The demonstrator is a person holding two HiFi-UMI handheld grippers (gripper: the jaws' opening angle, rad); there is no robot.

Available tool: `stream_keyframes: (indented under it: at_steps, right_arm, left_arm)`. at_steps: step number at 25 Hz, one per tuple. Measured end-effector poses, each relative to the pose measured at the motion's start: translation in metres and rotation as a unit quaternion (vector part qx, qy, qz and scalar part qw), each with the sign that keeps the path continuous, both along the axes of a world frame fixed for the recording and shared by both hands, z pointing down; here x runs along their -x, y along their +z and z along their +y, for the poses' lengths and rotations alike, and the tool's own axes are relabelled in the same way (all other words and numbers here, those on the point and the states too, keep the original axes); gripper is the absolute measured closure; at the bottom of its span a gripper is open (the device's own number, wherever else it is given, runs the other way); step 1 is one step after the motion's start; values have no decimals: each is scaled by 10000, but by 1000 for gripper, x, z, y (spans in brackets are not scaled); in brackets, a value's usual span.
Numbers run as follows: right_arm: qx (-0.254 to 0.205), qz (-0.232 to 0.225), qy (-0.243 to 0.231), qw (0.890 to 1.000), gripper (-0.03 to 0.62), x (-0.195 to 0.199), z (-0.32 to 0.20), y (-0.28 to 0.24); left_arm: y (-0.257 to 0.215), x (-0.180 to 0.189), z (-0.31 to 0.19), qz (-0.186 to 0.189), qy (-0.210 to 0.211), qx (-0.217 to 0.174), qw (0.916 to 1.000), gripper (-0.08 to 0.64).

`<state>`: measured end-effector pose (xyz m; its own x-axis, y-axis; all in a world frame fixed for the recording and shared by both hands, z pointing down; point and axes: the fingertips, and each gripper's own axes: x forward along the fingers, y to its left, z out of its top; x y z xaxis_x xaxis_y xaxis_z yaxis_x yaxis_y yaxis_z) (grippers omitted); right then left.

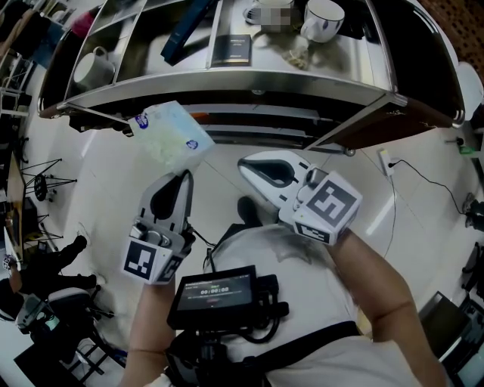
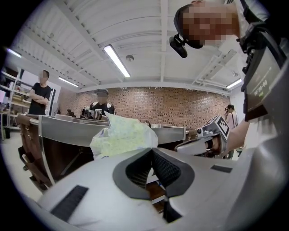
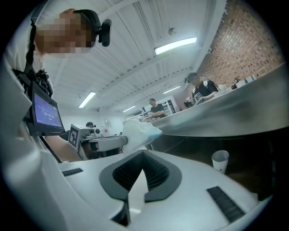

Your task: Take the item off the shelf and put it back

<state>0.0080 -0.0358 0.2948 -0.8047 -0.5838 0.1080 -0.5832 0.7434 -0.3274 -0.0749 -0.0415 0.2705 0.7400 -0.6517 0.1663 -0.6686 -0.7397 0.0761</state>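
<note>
A soft plastic packet, pale green and white with blue print, hangs in the air just below the front edge of the metal shelf. My left gripper is shut on its lower edge. In the left gripper view the packet rises crumpled from the closed jaws of that gripper. My right gripper is to the right of the packet, shut with nothing in it, and apart from the packet. From the right gripper I see the packet and the left gripper off to the left.
On the shelf stand a white mug at the right, a dark book, a blue flat item and a cup at the left. A paper cup sits below the shelf. Several people stand behind the shelf.
</note>
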Motion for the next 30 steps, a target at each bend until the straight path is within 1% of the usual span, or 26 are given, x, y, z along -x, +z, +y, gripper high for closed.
stream_keyframes:
  at_steps: [4, 15, 22, 25, 30]
  right_arm:
    - [10, -2, 32, 10000, 586, -2, 0, 1]
    - [34, 21, 77, 10000, 587, -2, 5, 5]
    - [39, 12, 118, 9999, 588, -2, 9, 5]
    - [64, 21, 137, 9999, 587, -3, 9, 7]
    - [80, 23, 164, 9998, 588, -4, 8, 9]
  left_arm:
    - [5, 0, 1, -93, 6, 33, 10000, 554]
    - [4, 3, 3, 14, -23, 71, 10000, 552]
    - [6, 2, 7, -29, 13, 86, 10000, 552]
    - [7, 5, 5, -56, 6, 22, 10000, 552]
    - [13, 1, 7, -77, 56, 145, 9998, 552]
